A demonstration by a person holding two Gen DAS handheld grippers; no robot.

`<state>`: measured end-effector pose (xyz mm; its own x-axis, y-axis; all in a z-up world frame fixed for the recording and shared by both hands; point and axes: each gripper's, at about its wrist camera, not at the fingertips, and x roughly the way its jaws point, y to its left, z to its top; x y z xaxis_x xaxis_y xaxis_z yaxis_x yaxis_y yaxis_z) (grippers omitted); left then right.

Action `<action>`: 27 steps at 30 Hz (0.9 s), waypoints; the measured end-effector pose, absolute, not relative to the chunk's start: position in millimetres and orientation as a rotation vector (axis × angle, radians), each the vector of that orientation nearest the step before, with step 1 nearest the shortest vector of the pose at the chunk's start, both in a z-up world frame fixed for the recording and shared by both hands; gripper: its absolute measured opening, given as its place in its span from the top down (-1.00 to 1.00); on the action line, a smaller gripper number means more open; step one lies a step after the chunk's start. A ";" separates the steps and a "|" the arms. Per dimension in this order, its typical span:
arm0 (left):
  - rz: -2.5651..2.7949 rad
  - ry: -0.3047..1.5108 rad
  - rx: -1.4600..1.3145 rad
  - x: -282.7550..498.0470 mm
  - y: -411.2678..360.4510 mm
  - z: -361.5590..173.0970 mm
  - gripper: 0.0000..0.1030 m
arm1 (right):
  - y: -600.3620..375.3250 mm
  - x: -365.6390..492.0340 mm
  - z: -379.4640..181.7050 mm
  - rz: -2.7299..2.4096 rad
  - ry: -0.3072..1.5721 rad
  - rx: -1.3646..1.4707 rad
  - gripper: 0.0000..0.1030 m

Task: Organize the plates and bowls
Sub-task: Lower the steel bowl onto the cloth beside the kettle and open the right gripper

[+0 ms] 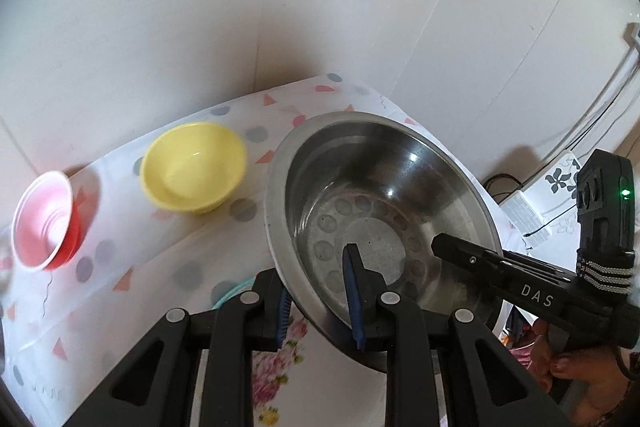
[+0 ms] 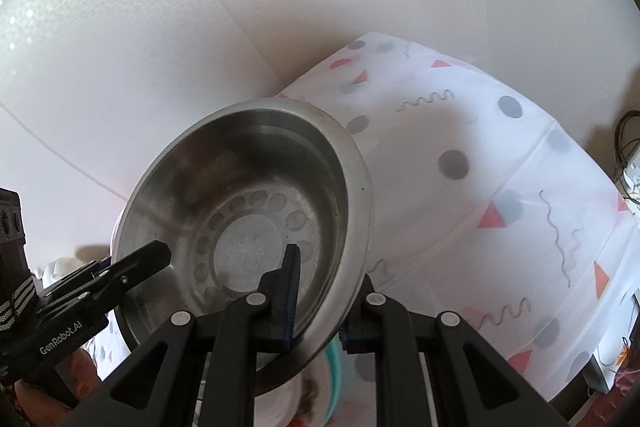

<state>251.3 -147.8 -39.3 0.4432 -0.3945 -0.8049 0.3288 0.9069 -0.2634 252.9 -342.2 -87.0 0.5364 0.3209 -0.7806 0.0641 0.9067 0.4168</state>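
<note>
Now both tongs hold one big steel bowl (image 1: 380, 211) by its rim, and the bowl looks lifted and tipped above the tabletop (image 1: 132, 259). The left tongs (image 1: 320, 303) are closed on the near rim, one blue pad inside the bowl and one outside. The right tongs (image 2: 318, 301) are closed the same way on another part of the rim. In the left view the bowl hangs over the right part of the tabletop, close to its back corner by the wall.

A yellow bowl (image 1: 194, 167) sits near the back edge of the tabletop, just left of the steel bowl. A red cup (image 1: 48, 223) lies on its side at the left edge. Part of a plate with a teal rim (image 2: 334, 367) shows under the steel bowl.

Here is what could go wrong, I think. The rim is thin and smooth, so it may slip out of the pads if one hand pulls faster than the other. The bowl is wide, so it could bump the yellow bowl or bang the plate below.
</note>
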 end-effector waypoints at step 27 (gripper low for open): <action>-0.205 0.999 -0.219 164.9 -34.9 -41.7 0.54 | -231.9 245.4 -101.1 0.395 1.067 0.286 0.69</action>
